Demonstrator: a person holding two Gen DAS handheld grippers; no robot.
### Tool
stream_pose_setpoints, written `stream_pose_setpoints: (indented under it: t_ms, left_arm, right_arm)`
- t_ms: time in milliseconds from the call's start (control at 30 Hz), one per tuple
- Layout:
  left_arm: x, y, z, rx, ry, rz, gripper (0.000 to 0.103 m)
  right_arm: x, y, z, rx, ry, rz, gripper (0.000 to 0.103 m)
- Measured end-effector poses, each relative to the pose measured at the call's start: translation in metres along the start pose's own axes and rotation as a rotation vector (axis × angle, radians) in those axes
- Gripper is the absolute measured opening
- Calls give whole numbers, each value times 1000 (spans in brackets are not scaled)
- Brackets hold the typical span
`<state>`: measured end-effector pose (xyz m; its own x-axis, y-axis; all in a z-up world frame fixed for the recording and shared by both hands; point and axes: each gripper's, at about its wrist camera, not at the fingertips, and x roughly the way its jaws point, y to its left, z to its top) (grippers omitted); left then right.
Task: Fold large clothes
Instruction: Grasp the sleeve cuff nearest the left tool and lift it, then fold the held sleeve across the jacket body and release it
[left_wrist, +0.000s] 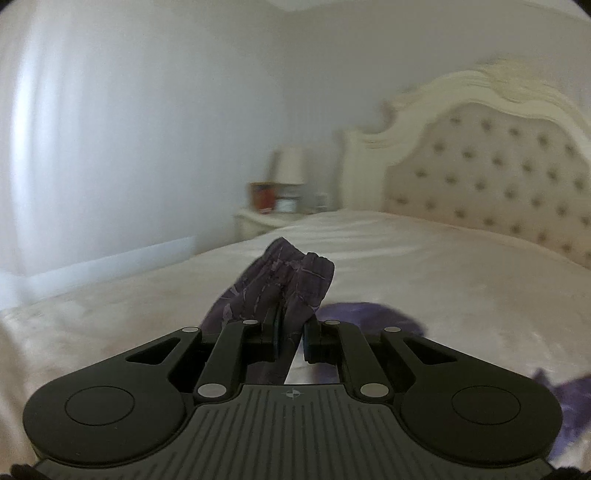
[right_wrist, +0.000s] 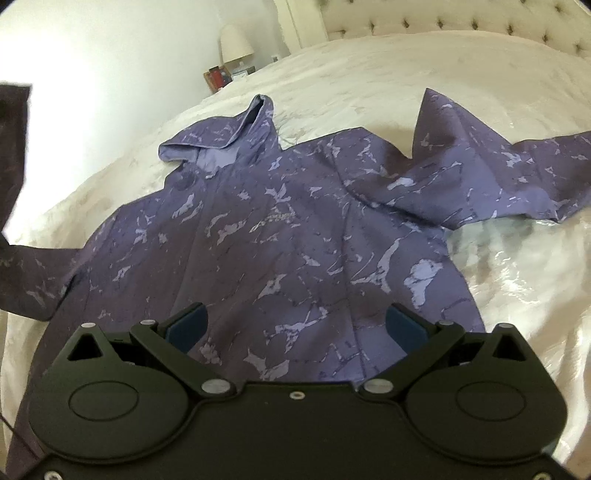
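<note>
Purple patterned jacket (right_wrist: 280, 229) spread flat across cream bed (right_wrist: 406, 74), filling frame centre, hood upper left; left gripper (left_wrist: 290, 332) clenched on a bunched fold of it, lower centre; right gripper (right_wrist: 295, 325) released, jaws wide above hem.

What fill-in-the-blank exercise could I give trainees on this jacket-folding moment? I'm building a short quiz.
1. The left gripper is ____ on a fold of the purple jacket.
2. The right gripper hovers over the jacket with its jaws ____.
3. The jacket lies spread on a ____.
4. Beside the headboard, a ____ stands on the nightstand.

Missing words: shut; open; bed; lamp
</note>
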<state>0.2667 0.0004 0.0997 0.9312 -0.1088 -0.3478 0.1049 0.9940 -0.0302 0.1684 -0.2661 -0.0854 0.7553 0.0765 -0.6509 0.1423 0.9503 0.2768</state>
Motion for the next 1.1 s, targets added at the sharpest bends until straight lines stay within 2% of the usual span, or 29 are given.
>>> stream_pose_setpoints:
  t_ms: [233,333,433,567,600,667,800,967,1100]
  left_arm:
    - [27,-61,-33,50,8,-187,13]
    - [41,-87,-52,72,23,-233,14]
    - [46,-100,-73,104,57,-267,22]
    - [48,-97,-90,128,93,-303,37]
    - [44,-99,-88,130,90,-304,44]
    - [40,-96,-90,136,84,-307,50]
    - [37,-99,-90,159,71,-301,53]
    - [32,-69,-111,201,93,-202,59]
    - [31,-27,-142,157,182,-121,59]
  right_arm:
    - [-2,-7,3,27,-3,0,102]
    - [2,-9,3,33,13,-12,102]
    - [6,-13,4,41,34,-18,102]
    - [11,-17,4,48,53,-23,102]
    - [12,-16,4,45,54,-26,102]
    - [13,-15,3,37,55,-32,102]
    - [16,-13,1,20,61,-42,102]
    - [19,-9,-2,0,60,-55,102]
    - [24,-2,-7,-44,61,-76,103]
